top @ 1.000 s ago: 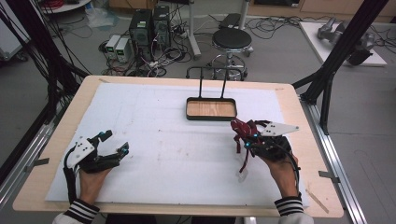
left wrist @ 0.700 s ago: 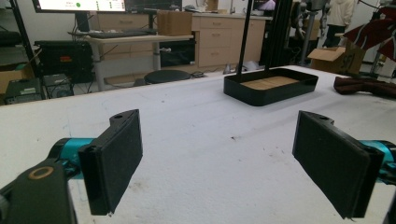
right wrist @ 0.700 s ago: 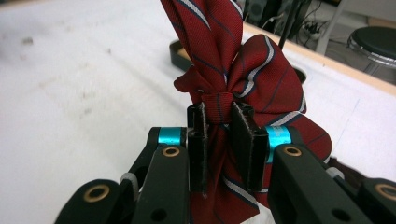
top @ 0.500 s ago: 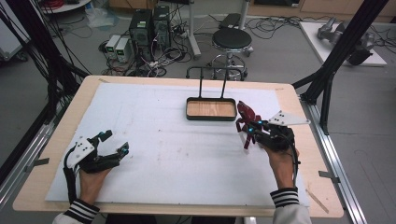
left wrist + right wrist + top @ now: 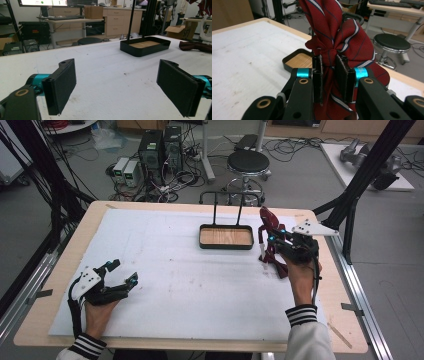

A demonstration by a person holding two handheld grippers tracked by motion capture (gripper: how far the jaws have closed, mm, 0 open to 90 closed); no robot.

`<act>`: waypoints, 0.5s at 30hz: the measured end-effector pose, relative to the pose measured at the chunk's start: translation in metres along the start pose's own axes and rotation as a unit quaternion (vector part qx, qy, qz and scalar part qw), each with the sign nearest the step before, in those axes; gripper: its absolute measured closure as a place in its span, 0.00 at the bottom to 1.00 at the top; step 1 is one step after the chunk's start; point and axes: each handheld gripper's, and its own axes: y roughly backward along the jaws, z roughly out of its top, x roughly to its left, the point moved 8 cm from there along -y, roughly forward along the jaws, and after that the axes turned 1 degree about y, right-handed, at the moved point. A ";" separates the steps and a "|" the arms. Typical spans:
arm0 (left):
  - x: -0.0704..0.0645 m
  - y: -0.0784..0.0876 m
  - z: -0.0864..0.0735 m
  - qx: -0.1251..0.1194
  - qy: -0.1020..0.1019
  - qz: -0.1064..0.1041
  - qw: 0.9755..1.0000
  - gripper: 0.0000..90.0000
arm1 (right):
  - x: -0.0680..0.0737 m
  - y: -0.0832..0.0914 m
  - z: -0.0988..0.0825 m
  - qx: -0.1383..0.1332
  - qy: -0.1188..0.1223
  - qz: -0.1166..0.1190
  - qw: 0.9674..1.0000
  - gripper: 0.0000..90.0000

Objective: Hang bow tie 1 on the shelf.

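On the white tabletop [image 5: 165,265] my right tongs [image 5: 329,72] are clamped on the bunched red striped necktie [image 5: 342,32], lifted beside the wooden-floored black tray [image 5: 226,237], so pickup looks done and placing remains, while my left tongs [image 5: 120,277] rest wide apart, holding nothing.

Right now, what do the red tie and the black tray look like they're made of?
Tie: woven fabric, probably silk or polyester, with a diagonal rib, slight sheen and soft bunched folds. Tray: matte black rim, likely metal or plastic; the floor shows wood grain, perhaps veneer.

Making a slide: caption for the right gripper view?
Right tongs shut on a bunched red striped tie, black tray behind.
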 end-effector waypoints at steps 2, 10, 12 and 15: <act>0.000 0.000 0.000 0.000 0.000 0.000 1.000 0.18 | -0.003 -0.003 0.006 -0.005 0.000 -0.008 1.000 0.85; 0.000 0.000 0.000 0.001 0.001 0.000 1.000 0.18 | -0.015 -0.013 0.023 -0.014 0.002 -0.023 1.000 0.85; 0.000 0.000 0.000 0.001 0.001 0.000 1.000 0.18 | -0.017 -0.017 0.028 -0.018 0.004 -0.025 1.000 0.85; 0.000 0.000 0.000 0.001 0.001 0.000 1.000 0.18 | -0.020 -0.022 0.034 -0.017 0.003 -0.026 1.000 0.85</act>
